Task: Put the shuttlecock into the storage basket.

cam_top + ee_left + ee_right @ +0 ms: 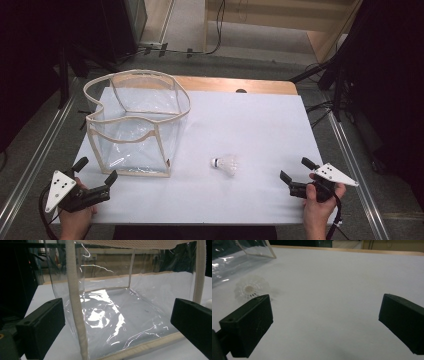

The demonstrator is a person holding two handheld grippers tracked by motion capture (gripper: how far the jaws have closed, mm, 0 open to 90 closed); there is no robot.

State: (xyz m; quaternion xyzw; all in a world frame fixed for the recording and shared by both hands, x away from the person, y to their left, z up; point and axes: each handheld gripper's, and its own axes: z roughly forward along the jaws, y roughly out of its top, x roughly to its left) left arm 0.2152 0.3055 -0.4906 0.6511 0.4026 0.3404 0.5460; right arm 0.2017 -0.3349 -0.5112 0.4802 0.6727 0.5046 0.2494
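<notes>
Shuttlecock (225,164) lay beside the clear bag (134,125) — likely featherlight, its skirt crushable. Best pinched at the cork. Both grippers' jaws stood apart — left gripper (95,169), right gripper (296,169).

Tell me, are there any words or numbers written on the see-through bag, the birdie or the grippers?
None can be read.
Clear bag: plain plastic with cream trim, no print.
Shuttlecock: a dark band at its cork, too small to show any lettering.
Left hand-held gripper and right hand-held gripper: grey plates carry only small dots.
</notes>
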